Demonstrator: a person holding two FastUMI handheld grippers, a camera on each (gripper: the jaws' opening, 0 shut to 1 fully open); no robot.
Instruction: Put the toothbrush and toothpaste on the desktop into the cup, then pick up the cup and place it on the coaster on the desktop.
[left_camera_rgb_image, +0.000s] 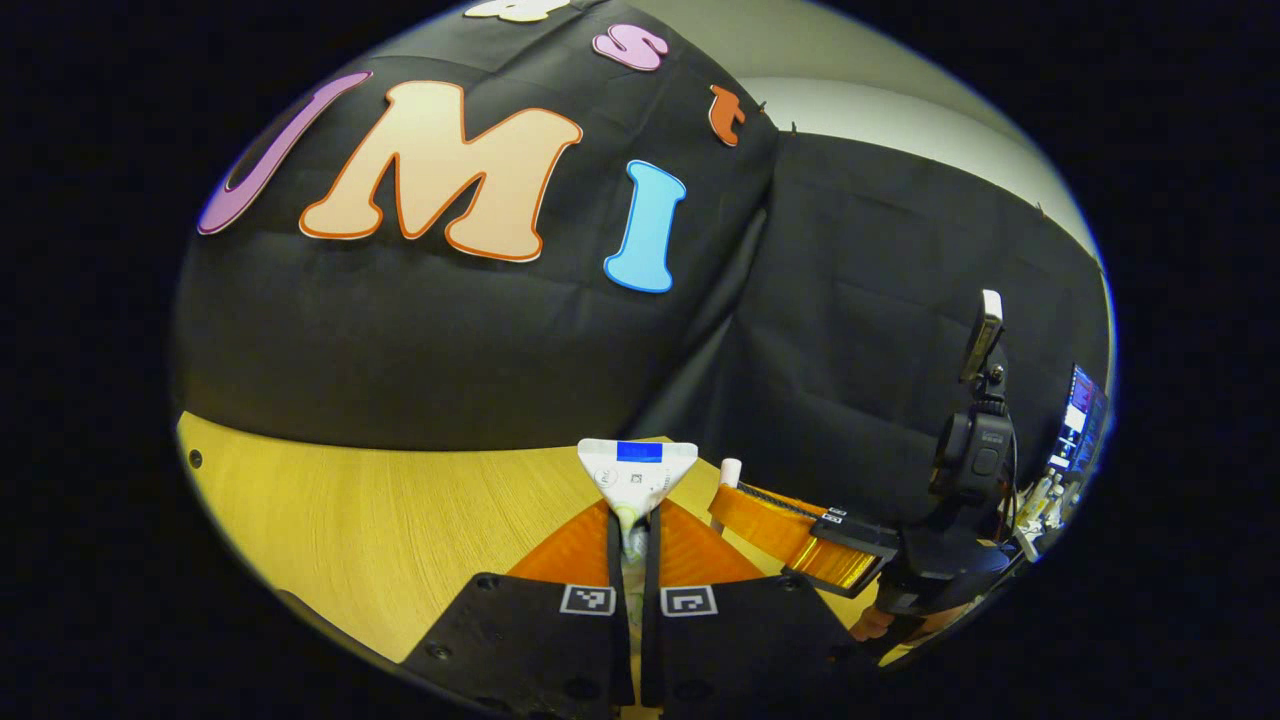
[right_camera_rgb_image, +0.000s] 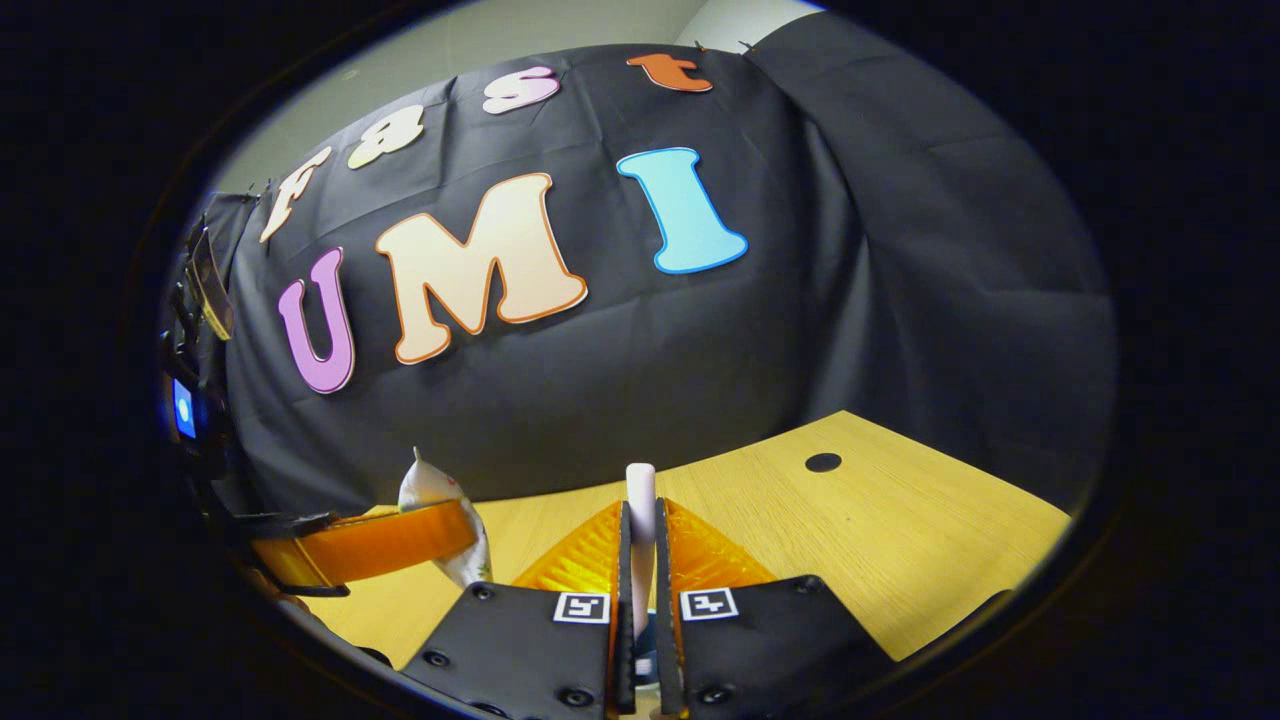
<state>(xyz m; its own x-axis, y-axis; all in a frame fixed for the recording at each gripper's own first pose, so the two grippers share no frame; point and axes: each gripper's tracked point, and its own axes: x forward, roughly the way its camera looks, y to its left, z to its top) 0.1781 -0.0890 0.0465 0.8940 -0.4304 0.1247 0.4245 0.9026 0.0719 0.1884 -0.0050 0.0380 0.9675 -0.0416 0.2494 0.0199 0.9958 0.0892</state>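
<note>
The left gripper (left_camera_rgb_image: 632, 520) pinches the toothpaste (left_camera_rgb_image: 637, 472) between both fingers, the tube's flat crimped end standing up above the wooden desk (left_camera_rgb_image: 380, 520). The right gripper (right_camera_rgb_image: 640, 520) is closed on the toothbrush (right_camera_rgb_image: 640, 500), whose pale handle rises upright over the same desk. Both things are lifted off the desk, the two grippers near each other above it.

You've got two grippers up: the left gripper (left_camera_rgb_image: 632, 520) and the right gripper (right_camera_rgb_image: 640, 530). One toothpaste (left_camera_rgb_image: 637, 475) tube, one toothbrush (right_camera_rgb_image: 640, 500), one apiece between the fingers. One wooden desktop (right_camera_rgb_image: 880, 540) with one dark hole (right_camera_rgb_image: 823, 462) in it.
</note>
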